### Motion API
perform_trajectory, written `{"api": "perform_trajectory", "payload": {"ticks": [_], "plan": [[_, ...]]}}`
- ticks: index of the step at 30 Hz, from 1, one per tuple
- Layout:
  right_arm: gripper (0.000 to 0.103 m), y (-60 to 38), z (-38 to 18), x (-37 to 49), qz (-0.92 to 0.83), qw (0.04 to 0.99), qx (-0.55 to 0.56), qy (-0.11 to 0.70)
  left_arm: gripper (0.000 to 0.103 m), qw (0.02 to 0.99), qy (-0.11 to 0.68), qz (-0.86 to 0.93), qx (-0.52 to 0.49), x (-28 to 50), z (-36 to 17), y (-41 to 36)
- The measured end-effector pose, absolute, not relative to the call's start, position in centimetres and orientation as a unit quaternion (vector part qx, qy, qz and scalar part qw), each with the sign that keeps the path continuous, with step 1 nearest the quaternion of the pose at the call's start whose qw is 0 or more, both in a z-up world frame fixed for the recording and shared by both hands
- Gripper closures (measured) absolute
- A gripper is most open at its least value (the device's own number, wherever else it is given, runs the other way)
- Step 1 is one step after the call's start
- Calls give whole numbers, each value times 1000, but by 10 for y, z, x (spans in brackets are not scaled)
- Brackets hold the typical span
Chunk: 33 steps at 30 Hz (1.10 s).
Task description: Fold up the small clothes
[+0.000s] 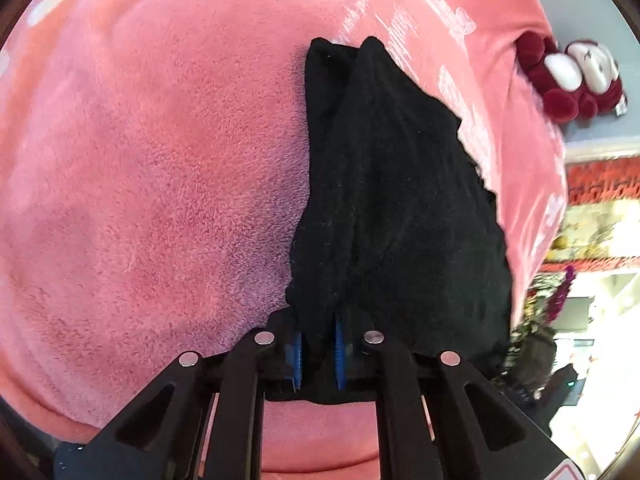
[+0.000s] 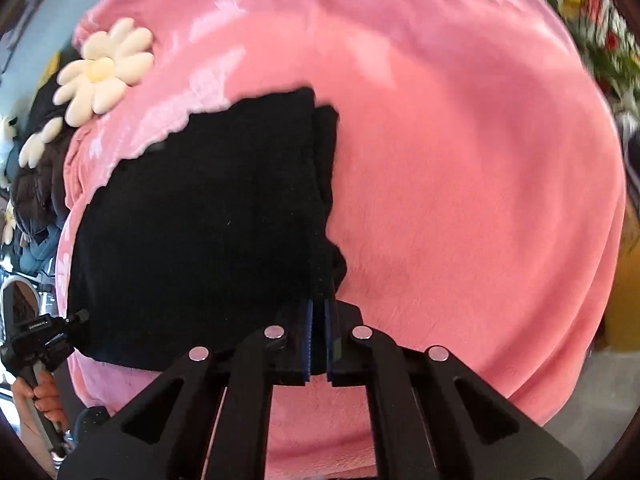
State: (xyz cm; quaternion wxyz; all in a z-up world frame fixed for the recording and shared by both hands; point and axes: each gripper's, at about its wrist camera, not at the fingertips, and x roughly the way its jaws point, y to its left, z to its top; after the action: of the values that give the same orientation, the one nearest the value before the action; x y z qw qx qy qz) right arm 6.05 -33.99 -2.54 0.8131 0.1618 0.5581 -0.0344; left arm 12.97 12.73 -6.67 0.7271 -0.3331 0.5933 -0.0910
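Pink fleece blanket (image 1: 160, 160) covers the whole work surface, with pale printed markings along its far edge. Dark red and white plush toy (image 1: 572, 76) lies far right, beside the blanket. Cream daisy-shaped cushions (image 2: 100, 72) rest at its far left edge.

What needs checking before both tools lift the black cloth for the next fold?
1. Left tool shut on black cloth: ok.
2. Right tool shut on the cloth's edge: ok.
3. Both grips on matching corners: cannot tell.
4. Cloth lies flat: not ok, a ridge stands up in the left wrist view.
5. Pink blanket not pinched in either tool: cannot tell.
6. Daisy plush apart from cloth: ok.
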Motion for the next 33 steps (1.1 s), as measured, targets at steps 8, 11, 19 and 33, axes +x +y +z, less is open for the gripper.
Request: {"api": "perform_trajectory", "payload": {"ticks": [8, 11, 19, 33], "plan": [[56, -321, 1, 48, -36, 833, 133, 536, 94, 725, 604, -61, -325, 138, -68, 116], [54, -310, 3, 29, -27, 842, 126, 524, 95, 732, 596, -52, -326, 137, -60, 114], [52, -311, 1, -8, -44, 861, 113, 494, 97, 825, 517, -118, -198, 136, 47, 33], [51, -377, -22, -31, -73, 817, 310, 480, 73, 809, 545, -211, -62, 119, 39, -175]]}}
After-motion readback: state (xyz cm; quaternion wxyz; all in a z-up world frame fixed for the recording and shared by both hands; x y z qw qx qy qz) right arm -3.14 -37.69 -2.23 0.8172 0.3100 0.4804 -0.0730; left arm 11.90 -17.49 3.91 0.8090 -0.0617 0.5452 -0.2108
